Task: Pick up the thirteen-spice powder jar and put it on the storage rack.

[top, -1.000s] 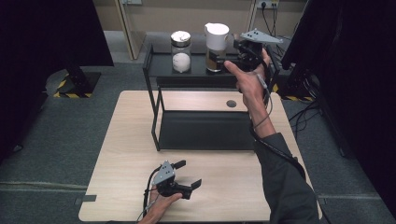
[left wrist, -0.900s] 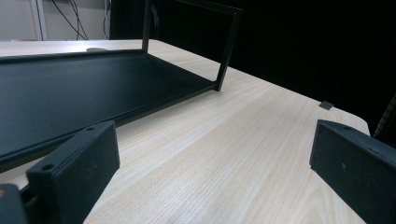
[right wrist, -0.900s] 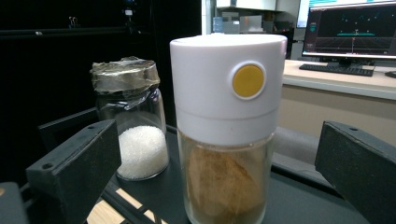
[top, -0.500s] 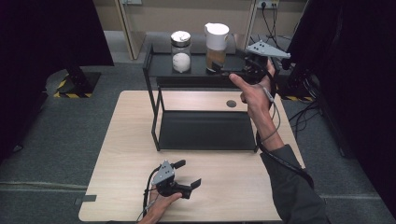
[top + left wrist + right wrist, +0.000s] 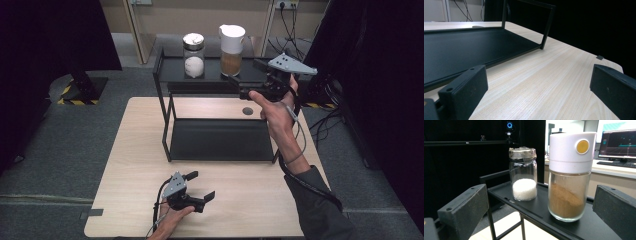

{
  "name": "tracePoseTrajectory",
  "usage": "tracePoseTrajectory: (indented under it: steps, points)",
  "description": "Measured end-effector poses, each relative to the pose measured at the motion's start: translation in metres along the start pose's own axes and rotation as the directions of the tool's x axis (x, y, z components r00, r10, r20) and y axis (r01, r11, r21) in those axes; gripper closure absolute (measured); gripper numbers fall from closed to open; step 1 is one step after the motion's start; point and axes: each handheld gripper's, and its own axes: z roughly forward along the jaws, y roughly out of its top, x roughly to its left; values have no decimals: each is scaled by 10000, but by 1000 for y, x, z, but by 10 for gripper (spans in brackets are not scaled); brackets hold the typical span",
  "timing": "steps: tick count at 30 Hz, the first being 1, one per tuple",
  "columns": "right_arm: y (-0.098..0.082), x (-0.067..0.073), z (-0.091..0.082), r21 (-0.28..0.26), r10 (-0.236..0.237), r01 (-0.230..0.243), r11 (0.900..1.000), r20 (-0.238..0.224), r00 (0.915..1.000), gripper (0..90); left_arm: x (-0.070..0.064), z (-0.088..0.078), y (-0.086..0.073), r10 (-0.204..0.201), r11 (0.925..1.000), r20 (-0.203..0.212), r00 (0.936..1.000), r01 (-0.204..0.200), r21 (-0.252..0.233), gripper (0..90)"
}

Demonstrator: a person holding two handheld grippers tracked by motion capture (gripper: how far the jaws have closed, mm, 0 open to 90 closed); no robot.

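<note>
target: brown-powder dispenser jar [image 5: 569, 177], upright on rack's top shelf [image 5: 210, 80]
bearing: dead ahead of right gripper [image 5: 239, 86], jaws spread wide
nearer hand: right
left gripper [image 5: 201, 186]: agape, low over table [image 5: 130, 165]

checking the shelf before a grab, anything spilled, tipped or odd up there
Nothing stands out. The white-lidded jar of brown powder and the jar of white granules both stand upright and apart on the black rack's top shelf, with no spill around them. The right gripper is open, facing them.
</note>
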Motion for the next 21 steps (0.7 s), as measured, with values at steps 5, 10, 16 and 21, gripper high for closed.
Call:
tracePoseTrajectory:
  steps: [5,10,16,21]
  points:
    - [-9,2,-7,-1,-80,80,10000,-21,10000,4,0,0,0,-24,10000,-12,10000,24,-30,10]
    - [-22,2,-12,-11,-98,98,10000,-102,9999,4,0,0,-1,-34,10000,-22,10000,34,-57,9]
    - [-33,7,-19,-91,-271,270,9996,-99,9996,4,0,0,-1,-30,10000,-25,10000,30,-90,9]
    - [-46,10,-27,-147,-275,270,9995,-342,9990,4,0,0,-1,-25,10000,-24,10000,24,-96,9]
